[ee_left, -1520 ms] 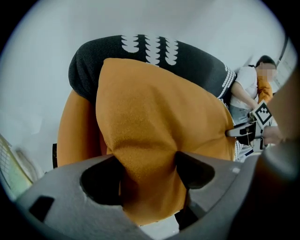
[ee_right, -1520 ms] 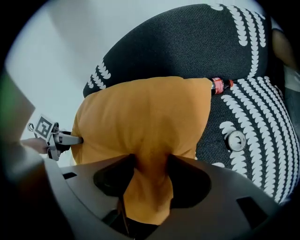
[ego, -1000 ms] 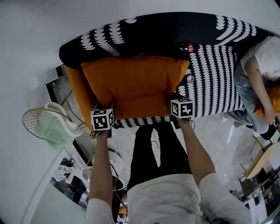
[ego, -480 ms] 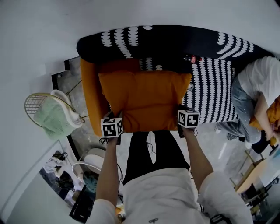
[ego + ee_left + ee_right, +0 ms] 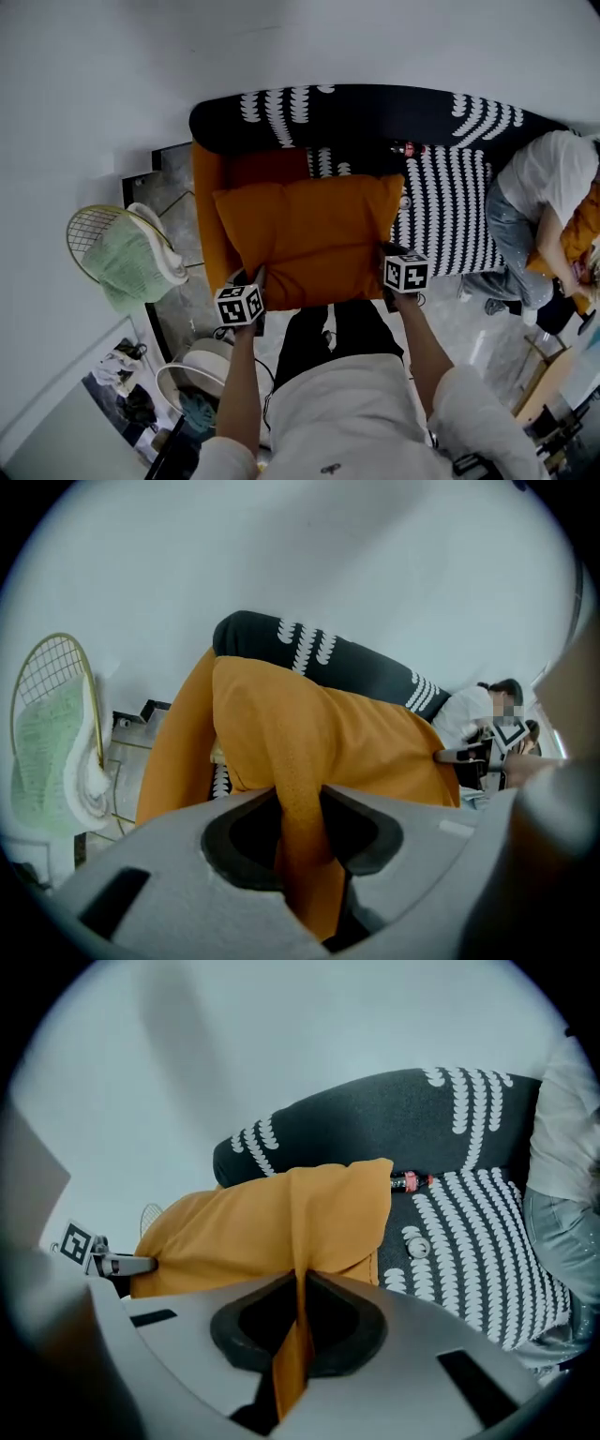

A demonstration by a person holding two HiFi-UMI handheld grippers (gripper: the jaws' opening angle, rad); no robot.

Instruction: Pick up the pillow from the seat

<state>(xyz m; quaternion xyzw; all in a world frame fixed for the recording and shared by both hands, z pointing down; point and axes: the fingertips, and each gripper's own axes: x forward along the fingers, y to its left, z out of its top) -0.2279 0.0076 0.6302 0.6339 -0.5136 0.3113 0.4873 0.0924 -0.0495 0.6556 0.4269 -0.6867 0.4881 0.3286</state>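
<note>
The orange pillow (image 5: 309, 239) hangs between my two grippers, lifted off the black sofa seat with its white pattern (image 5: 450, 206). My left gripper (image 5: 253, 283) holds the pillow's near left corner. Its jaws have just been closing, and a thick fold of orange fabric (image 5: 281, 752) is pinched between them in the left gripper view (image 5: 300, 803). My right gripper (image 5: 389, 253) is shut on the near right corner. In the right gripper view a thin edge of the pillow (image 5: 272, 1213) is clamped in its jaws (image 5: 302, 1283).
A second orange cushion (image 5: 211, 211) lies on the sofa's left end, behind the pillow. A small bottle (image 5: 405, 148) and a small round object (image 5: 405, 202) lie on the seat. A person (image 5: 544, 206) sits at the sofa's right end. A racket with a green cloth (image 5: 122, 258) stands left.
Both grippers have risen with the pillow in them, and it has come off the seat towards me. The orange cushion and the sofa's back behind it now show.
</note>
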